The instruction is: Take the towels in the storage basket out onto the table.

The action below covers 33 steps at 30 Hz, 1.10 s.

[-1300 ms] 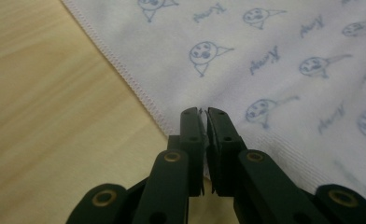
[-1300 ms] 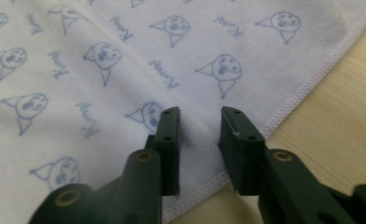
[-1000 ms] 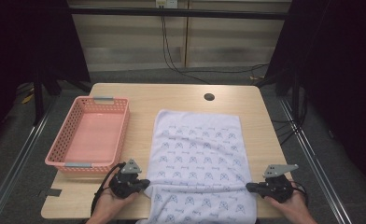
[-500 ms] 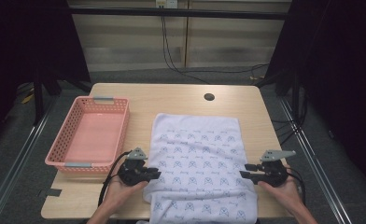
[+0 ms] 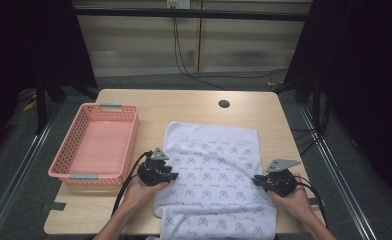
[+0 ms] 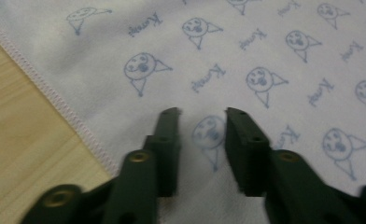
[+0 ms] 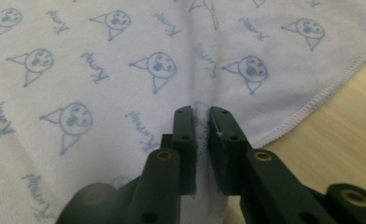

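Now the towel (image 5: 215, 180) lies flat on the table (image 5: 194, 105), near edge overhanging. Right gripper (image 7: 200, 116) has just been closing and pinches a fold; left gripper (image 6: 202, 116) has just been opening, jaws apart over cloth (nothing gripped). Risk: one-sided pull skews the towel.

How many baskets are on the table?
1. The pink basket sits on the table's left side, beside the white towel, and looks empty. Nothing seems to hide another one.
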Tool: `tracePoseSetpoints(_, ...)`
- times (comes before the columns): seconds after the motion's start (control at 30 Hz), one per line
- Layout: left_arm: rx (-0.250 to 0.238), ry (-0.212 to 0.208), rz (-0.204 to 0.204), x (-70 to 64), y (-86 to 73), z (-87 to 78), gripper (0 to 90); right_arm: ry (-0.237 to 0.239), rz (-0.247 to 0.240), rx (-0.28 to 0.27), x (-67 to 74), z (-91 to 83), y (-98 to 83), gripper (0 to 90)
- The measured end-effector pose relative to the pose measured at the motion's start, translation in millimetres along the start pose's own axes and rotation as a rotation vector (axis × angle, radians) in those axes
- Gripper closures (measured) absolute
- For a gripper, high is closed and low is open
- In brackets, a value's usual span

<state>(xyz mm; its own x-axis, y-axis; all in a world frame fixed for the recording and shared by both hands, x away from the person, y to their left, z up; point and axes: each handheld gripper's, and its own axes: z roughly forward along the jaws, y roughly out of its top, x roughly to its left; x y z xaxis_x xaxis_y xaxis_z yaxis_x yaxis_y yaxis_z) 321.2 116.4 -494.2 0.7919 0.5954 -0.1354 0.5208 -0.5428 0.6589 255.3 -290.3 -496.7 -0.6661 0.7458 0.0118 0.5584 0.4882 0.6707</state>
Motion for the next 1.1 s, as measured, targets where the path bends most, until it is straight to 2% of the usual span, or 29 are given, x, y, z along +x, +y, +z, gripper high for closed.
tracePoseSetpoints(0.03,0.008,0.012,0.020,-2.4,-1.2,-1.3,75.3,0.005,-0.007,0.000,0.8,-1.5,-1.4,84.7)
tracePoseSetpoints(0.1,0.009,-0.008,0.032,-5.2,-5.4,-3.9,85.8,0.002,0.003,0.008,2.9,-6.5,-5.9,85.2)
tracePoseSetpoints(0.13,0.004,-0.020,0.036,-7.9,-8.5,-5.5,86.7,0.015,0.016,0.009,3.6,-9.1,-8.5,85.3)
tracePoseSetpoints(0.17,0.010,-0.048,0.041,-12.1,-11.7,-8.0,87.3,0.024,0.024,0.006,4.5,-11.8,-11.5,85.3)
tracePoseSetpoints(0.23,0.020,-0.073,0.052,-20.9,-18.5,-13.3,87.7,0.040,0.020,0.017,9.3,-19.1,-17.8,85.9)
tracePoseSetpoints(0.37,0.034,-0.140,0.022,-35.5,-30.9,-22.1,87.6,0.076,0.014,0.058,19.7,-34.6,-29.2,85.9)
tracePoseSetpoints(0.43,0.048,-0.167,-0.004,-45.4,-36.3,-26.2,87.5,0.098,0.031,0.065,22.7,-39.8,-34.1,86.1)
tracePoseSetpoints(0.47,0.053,-0.178,0.011,-50.5,-39.8,-28.9,87.4,0.108,0.024,0.078,26.2,-43.1,-36.2,86.3)
tracePoseSetpoints(0.5,0.058,-0.181,0.013,-55.8,-43.0,-31.7,87.3,0.121,0.020,0.079,30.8,-45.8,-38.9,86.3)
tracePoseSetpoints(0.53,0.062,-0.202,0.011,-59.6,-46.6,-34.0,87.3,0.126,0.010,0.089,34.6,-49.1,-41.2,86.2)
tracePoseSetpoints(0.6,0.053,-0.222,0.005,-61.2,-48.4,-35.9,85.7,0.121,0.006,0.087,37.0,-52.6,-41.8,81.1)
tracePoseSetpoints(0.67,0.042,-0.222,0.006,-58.4,-43.9,-35.0,80.9,0.122,0.048,0.048,31.4,-53.7,-38.0,72.2)
tracePoseSetpoints(0.7,0.025,-0.210,-0.006,-55.1,-37.8,-33.9,78.8,0.107,0.047,0.020,27.3,-54.5,-34.8,69.3)
tracePoseSetpoints(0.8,-0.020,-0.137,-0.023,-45.5,-19.7,-30.2,70.6,0.048,0.083,-0.051,11.1,-53.4,-19.5,59.5)
tracePoseSetpoints(0.83,-0.021,-0.110,-0.021,-41.0,-12.3,-27.5,68.2,0.034,0.086,-0.068,4.7,-51.0,-12.2,57.7)
tracePoseSetpoints(0.9,-0.043,-0.092,-0.049,-27.2,0.2,-19.8,63.4,-0.011,0.065,-0.079,-11.2,-41.8,4.2,53.2)
tracePoseSetpoints(0.97,-0.056,-0.075,-0.074,-11.8,11.6,-11.0,62.3,-0.020,0.097,-0.087,-33.2,-27.5,18.3,51.4)
tracePoseSetpoints(1.0,-0.060,-0.092,-0.096,-5.1,14.4,-8.3,62.4,-0.044,0.100,-0.081,-45.3,-17.2,26.1,50.2)
tracePoseSetpoints(1.03,-0.092,-0.131,-0.150,3.5,16.5,-5.5,62.5,-0.050,0.105,-0.076,-51.9,-11.3,30.4,49.8)
tracePoseSetpoints(1.07,-0.079,-0.099,-0.150,8.0,20.8,-2.7,63.5,-0.052,0.112,-0.080,-60.2,-3.9,35.1,49.5)
tracePoseSetpoints(1.1,-0.079,-0.073,-0.135,9.4,22.9,-1.6,63.5,-0.074,0.126,-0.074,-69.1,3.9,39.8,48.2)
